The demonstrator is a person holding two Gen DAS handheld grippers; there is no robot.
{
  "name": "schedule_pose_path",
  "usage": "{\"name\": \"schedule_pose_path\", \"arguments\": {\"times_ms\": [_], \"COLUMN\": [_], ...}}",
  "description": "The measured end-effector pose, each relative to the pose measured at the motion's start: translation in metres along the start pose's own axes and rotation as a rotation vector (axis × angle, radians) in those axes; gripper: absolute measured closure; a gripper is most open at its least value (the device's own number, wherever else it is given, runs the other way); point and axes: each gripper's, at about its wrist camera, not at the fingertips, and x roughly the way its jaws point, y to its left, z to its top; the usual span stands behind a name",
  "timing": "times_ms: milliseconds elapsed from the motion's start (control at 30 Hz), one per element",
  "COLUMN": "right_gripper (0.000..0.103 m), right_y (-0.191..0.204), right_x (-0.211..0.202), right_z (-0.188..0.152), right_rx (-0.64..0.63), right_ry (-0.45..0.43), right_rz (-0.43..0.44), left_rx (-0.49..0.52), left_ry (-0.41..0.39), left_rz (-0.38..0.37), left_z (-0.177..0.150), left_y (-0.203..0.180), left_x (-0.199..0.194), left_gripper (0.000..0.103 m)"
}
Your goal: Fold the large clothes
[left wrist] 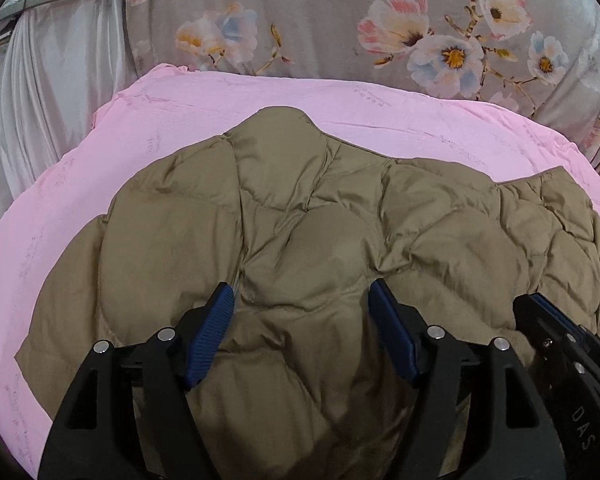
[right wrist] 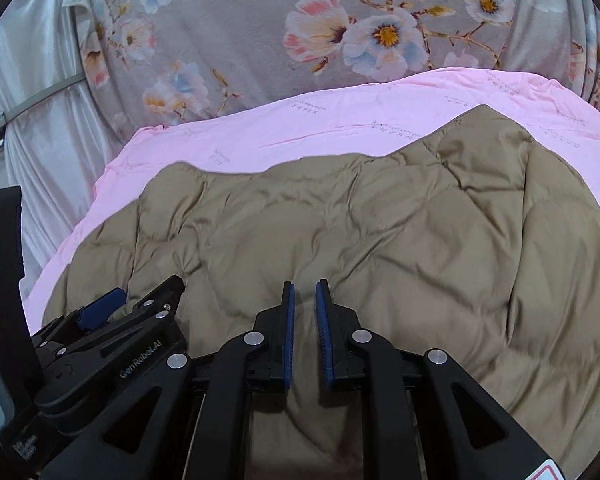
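Observation:
A tan quilted puffer jacket (left wrist: 300,216) lies spread on a pink sheet (left wrist: 100,152); it also shows in the right wrist view (right wrist: 380,220). My left gripper (left wrist: 302,292) is open, its blue pads (left wrist: 216,320) wide apart over a puffed fold of the jacket near its front edge. My right gripper (right wrist: 305,292) hovers low over the jacket with its pads (right wrist: 289,320) a narrow gap apart and nothing between them. Each gripper shows at the edge of the other's view: the right one (left wrist: 560,340), the left one (right wrist: 112,320).
The pink sheet (right wrist: 300,128) covers the surface under the jacket. Behind it hangs a grey floral fabric (left wrist: 340,20), also in the right wrist view (right wrist: 260,32), with a white satin curtain (left wrist: 60,72) at the left.

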Motion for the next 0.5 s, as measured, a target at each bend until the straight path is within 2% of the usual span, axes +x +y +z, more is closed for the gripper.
{"name": "schedule_pose_path", "arguments": {"times_ms": [67,367,500], "right_gripper": [0.089,0.089,0.089], "right_y": [0.003,0.004,0.009], "right_x": [0.001,0.011,0.004], "right_z": [-0.007,-0.01,-0.011], "right_rx": [-0.012,-0.022,-0.047], "right_ry": [-0.009,0.025,0.015], "right_rz": [-0.011,-0.041,-0.059], "left_rx": [0.023,0.008,-0.062], "left_ry": [-0.019,-0.009,-0.03], "left_rz": [0.021,0.004,-0.052], "left_z": [-0.007,-0.006,-0.012], "left_y": [-0.004,-0.001,0.021], "left_x": [-0.001,0.002,-0.028], "left_gripper": [0.034,0.031,0.03]}}
